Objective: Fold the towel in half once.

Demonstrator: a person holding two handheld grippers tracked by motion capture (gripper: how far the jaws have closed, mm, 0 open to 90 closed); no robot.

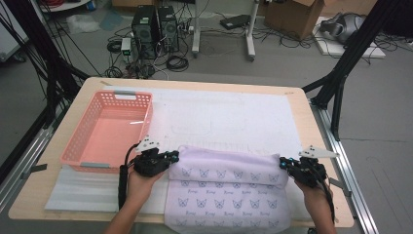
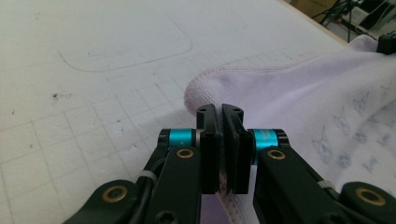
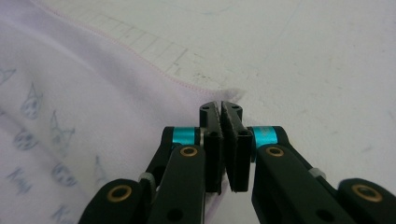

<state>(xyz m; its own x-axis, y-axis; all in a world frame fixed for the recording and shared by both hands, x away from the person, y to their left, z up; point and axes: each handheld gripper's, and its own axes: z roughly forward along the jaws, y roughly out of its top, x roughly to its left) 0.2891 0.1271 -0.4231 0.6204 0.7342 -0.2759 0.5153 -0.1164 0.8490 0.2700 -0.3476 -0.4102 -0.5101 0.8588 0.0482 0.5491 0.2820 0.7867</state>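
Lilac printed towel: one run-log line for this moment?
phase: fold | left tongs: shut on lilac printed towel corner | right tongs: shut on other corner | pink plastic basket: empty

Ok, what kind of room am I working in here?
Most likely a lab or recording workshop, not a home: a black frame rig stands around the table, computer towers and loose cables sit on the floor, and cardboard boxes behind.
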